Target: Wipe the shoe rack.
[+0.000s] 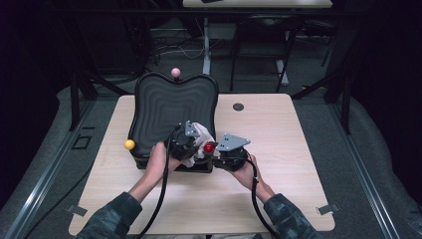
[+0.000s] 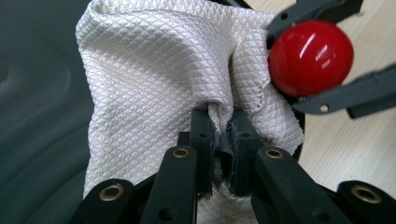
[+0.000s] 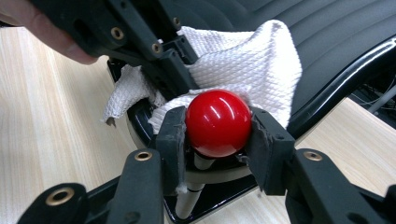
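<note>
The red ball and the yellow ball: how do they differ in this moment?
The red ball is clamped in the right gripper, while the yellow ball is free, with no gripper on it. The red ball sits at the black tray's front right corner, beside the white cloth; the yellow ball sits at its front left corner, away from the cloth. Both are round, glossy knobs at the tray's edge.

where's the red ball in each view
High view: red ball at centre, between the two claws.
Left gripper view: upper right, in the other claw.
Right gripper view: centre, clamped by the right claw.
Shared landmark: white cloth beside it.
</note>
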### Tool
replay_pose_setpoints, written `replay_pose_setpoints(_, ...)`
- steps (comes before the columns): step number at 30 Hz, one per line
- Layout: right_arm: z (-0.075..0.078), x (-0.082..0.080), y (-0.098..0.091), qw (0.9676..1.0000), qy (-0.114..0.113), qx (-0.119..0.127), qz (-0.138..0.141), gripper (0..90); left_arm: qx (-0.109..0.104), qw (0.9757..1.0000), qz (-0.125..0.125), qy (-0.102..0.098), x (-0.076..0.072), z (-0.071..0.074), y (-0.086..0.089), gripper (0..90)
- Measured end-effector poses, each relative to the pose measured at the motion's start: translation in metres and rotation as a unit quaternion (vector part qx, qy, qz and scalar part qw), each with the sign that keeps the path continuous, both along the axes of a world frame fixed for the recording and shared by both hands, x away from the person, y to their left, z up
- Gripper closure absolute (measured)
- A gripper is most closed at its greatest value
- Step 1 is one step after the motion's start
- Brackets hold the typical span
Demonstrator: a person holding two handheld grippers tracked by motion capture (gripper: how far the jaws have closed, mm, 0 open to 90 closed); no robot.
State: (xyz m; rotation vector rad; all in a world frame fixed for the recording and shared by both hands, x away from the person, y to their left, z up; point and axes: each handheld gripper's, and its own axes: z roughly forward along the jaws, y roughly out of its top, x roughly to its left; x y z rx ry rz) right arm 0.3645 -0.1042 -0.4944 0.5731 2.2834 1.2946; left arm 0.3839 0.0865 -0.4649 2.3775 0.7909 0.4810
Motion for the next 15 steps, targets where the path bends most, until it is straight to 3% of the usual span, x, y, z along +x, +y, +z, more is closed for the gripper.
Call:
replay_pose_setpoints(8,0.000,0.000,0.000,1.0000,0.001,0.001,0.002,60.1,0.005,1.0000,0.001,-0.004,0.000,0.001,0.001,82.9)
replay_pose_setpoints(15,0.000,0.000,0.000,1.0000,0.001,0.001,0.002,60.0,0.006,0.9997,0.019,-0.013,0.011,0.009,0.008,82.9)
